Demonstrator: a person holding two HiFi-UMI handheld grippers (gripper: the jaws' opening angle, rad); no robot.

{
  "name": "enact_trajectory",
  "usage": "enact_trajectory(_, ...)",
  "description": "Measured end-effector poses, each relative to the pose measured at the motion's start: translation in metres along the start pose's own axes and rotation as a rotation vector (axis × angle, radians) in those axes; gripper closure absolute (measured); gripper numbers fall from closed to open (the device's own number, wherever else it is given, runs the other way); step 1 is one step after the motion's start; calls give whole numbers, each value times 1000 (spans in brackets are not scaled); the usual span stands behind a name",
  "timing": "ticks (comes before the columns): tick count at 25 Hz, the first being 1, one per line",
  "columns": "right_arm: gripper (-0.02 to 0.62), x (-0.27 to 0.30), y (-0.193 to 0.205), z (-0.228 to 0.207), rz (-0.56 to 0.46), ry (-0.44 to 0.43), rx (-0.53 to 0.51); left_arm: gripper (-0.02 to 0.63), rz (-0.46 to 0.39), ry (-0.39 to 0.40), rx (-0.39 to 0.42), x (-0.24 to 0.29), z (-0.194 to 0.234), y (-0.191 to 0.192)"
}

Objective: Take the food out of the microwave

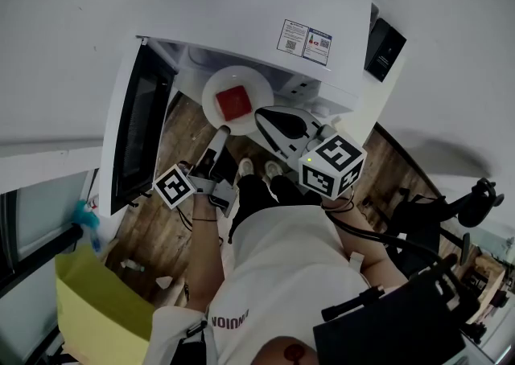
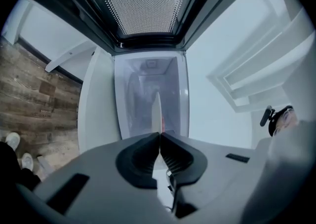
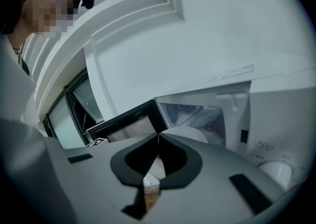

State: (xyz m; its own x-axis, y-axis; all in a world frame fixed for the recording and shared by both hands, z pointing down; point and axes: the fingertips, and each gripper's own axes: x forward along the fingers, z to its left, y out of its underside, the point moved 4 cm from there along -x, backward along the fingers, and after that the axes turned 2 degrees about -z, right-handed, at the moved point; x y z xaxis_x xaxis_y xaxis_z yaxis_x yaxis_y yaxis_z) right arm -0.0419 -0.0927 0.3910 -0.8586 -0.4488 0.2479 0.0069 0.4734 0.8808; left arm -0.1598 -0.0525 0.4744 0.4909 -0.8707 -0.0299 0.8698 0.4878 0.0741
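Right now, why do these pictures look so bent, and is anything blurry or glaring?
Head view: the wide lens curves the white microwave; the white round plate with red food is sharp. Left gripper view: dark round corners, and the close grey left gripper looks soft. Right gripper view: same dark rim, with the pale wall washed out.

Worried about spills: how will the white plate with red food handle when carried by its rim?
The plate looks stiff and smooth, so the left tongs and right tongs, pinching its thin rim, might slip if it tilts. The red food lies flat; it would probably slide, not roll.
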Motion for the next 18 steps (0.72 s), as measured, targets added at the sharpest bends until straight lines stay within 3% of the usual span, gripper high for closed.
enact_trajectory(18,574,-1,-6,5,-11,-18,-11,585,28,52,3,-12,-13,7)
